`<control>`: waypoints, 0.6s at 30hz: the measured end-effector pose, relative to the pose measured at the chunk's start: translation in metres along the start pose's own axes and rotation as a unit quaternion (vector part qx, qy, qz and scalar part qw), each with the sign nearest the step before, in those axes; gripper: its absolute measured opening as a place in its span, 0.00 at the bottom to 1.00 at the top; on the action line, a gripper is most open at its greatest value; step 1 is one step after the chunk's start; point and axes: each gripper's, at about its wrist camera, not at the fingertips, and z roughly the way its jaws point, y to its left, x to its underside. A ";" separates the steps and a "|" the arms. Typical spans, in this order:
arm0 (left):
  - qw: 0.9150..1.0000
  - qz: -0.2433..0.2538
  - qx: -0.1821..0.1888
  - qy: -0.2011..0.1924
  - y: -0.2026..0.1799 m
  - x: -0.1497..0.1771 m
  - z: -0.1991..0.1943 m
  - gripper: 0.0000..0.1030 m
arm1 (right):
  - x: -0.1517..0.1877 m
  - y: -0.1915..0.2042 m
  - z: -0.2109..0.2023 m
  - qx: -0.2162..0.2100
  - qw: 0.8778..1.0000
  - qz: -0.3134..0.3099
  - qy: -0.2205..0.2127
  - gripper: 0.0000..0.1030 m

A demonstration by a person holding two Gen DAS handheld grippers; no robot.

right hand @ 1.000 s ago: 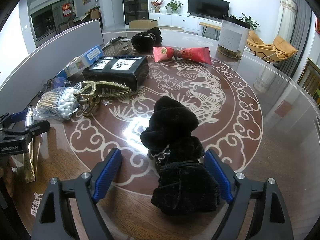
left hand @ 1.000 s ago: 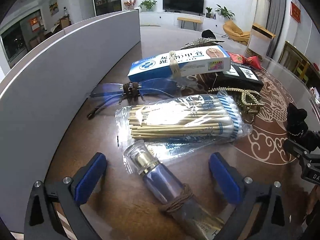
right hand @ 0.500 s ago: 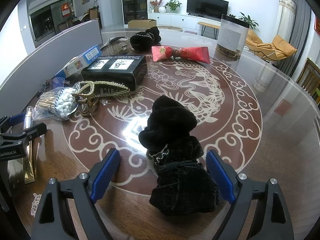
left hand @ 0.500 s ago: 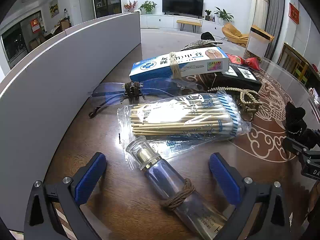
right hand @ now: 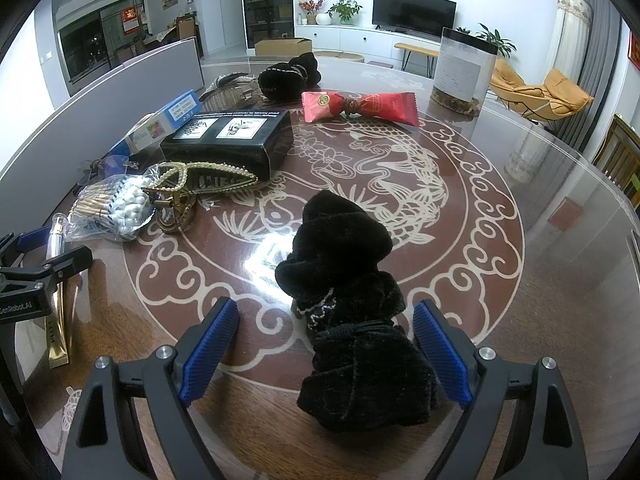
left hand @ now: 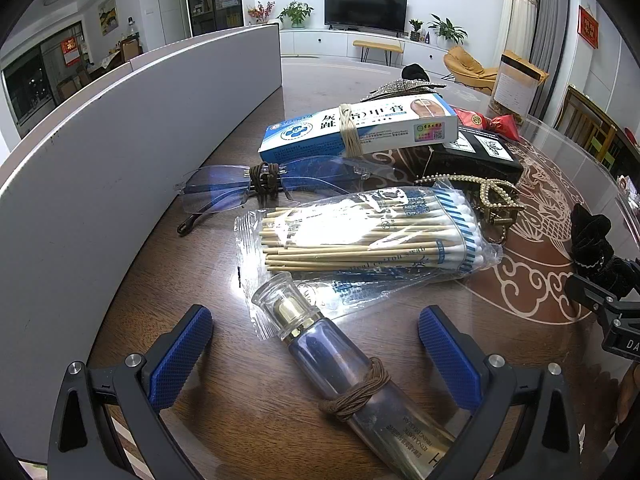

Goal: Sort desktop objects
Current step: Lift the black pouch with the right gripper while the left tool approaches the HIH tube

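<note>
A clear cosmetic tube (left hand: 344, 364) with a gold cap and a brown cord round it lies on the brown table. It runs between the blue pads of my left gripper (left hand: 314, 344), which is open and not touching it. Beyond it lie a bag of cotton swabs (left hand: 360, 232), rimless glasses (left hand: 224, 192) and a blue-white box (left hand: 360, 128). A black velvet hair tie (right hand: 352, 320) lies between the wide-open fingers of my right gripper (right hand: 326, 320), clear of both pads.
A grey partition (left hand: 100, 140) curves along the table's left side. A black box (right hand: 232, 136), a pearl hair clip (right hand: 192, 184), a red packet (right hand: 360, 106), a second black hair tie (right hand: 288, 74) and a clear jar (right hand: 460, 68) lie further back.
The right gripper's fingers have spread slightly wider around the black hair tie. Both hands have stayed in place.
</note>
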 end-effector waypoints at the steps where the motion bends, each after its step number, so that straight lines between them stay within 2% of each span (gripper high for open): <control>1: 1.000 0.000 0.000 0.000 0.000 0.000 0.000 1.00 | 0.000 0.000 0.000 0.000 1.000 0.000 0.000 0.88; 18: 1.000 0.000 0.000 0.000 0.000 0.000 0.000 1.00 | 0.001 -0.001 0.001 0.001 1.000 0.001 0.001 0.89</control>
